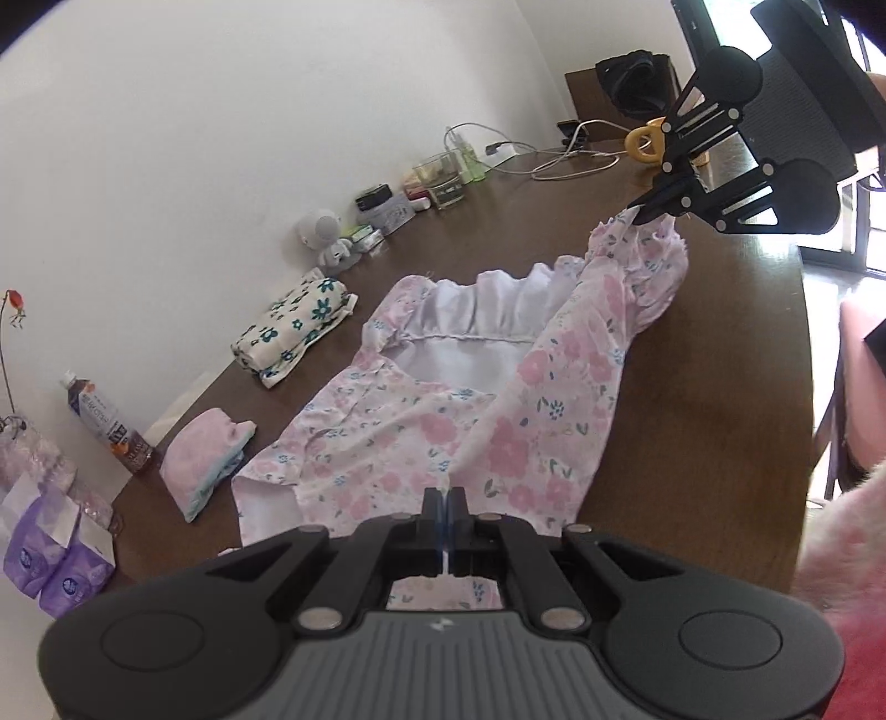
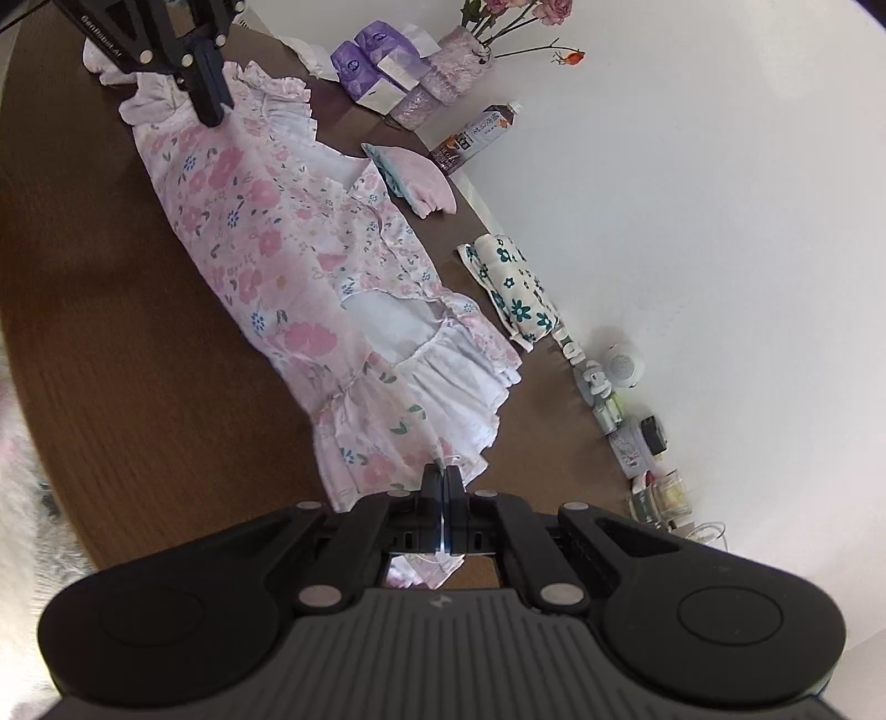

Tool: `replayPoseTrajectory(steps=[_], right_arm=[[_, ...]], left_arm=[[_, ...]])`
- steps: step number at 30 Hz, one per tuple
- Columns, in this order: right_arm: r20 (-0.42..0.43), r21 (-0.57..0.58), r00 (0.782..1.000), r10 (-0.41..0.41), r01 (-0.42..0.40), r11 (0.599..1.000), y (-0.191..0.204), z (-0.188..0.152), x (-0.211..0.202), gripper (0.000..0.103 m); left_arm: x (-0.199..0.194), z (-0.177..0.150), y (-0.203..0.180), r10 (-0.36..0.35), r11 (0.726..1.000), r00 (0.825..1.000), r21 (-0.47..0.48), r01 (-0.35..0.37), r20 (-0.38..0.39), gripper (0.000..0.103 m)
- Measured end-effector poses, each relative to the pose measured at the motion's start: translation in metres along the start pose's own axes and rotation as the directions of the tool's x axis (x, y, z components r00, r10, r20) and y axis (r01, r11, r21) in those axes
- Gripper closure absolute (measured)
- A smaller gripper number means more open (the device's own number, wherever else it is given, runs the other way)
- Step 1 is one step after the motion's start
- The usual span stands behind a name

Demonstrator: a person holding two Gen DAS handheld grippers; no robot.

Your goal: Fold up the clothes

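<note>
Here, your left gripper (image 1: 444, 493) has its jaws closed on one end of the pink floral dress (image 1: 421, 421), and your right gripper (image 2: 441, 471) is clamped the same way on the ruffled end. The dress stretches between them across the brown desk (image 1: 720, 360), its near edge raised and the far side lying on the wood with the white lining showing.

Little writing can be read. The bottle (image 1: 105, 423) by the wall carries a printed label, but the characters are too small to make out. The purple tissue packs (image 1: 50, 559) bear a round logo, also illegible. In the right wrist view, white lettering runs along the other gripper's body at the top left, cut by the frame edge and blurred.

Two folded pieces sit beside the dress: a pink one (image 1: 205, 459) and a white one with teal flowers (image 1: 293, 327). Further along the wall are a small white robot figure (image 1: 324, 238), boxes and a glass tumbler (image 1: 440, 177), all soft in focus.

Only the left wrist view shows the cables (image 1: 554, 160), the yellow ring-shaped object (image 1: 645, 141) and the black mesh chair (image 1: 803, 111). Only the right wrist view shows the flower stems (image 2: 515, 22) above the fuzzy pink vase (image 2: 454, 72).
</note>
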State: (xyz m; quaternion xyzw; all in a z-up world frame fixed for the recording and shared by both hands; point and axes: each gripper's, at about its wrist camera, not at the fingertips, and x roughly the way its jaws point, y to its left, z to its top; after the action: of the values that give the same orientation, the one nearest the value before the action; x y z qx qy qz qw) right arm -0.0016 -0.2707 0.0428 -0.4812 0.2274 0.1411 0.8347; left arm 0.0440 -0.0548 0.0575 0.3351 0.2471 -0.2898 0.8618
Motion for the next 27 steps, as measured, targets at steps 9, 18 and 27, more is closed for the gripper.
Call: replayPoseTrajectory(steps=[9,18,27], right_arm=[[-0.011,-0.098,1.0,-0.026,0.024,0.995,0.002,0.016,0.072,0.103],[-0.036,-0.051,0.999,0.022,-0.024,0.998,0.002,0.016,0.109,0.103],[-0.051,0.025,0.998,0.047,-0.046,0.999,0.003,0.011,0.123,0.102]], left_arm=[[0.045,-0.006,0.018,0.005,0.999,0.998,-0.044,-0.008,-0.068,0.102],[0.071,-0.012,0.028,-0.039,0.994,0.993,-0.106,0.027,-0.108,0.101],[0.071,-0.016,0.035,-0.026,0.985,0.994,-0.17,0.007,-0.109,0.09]])
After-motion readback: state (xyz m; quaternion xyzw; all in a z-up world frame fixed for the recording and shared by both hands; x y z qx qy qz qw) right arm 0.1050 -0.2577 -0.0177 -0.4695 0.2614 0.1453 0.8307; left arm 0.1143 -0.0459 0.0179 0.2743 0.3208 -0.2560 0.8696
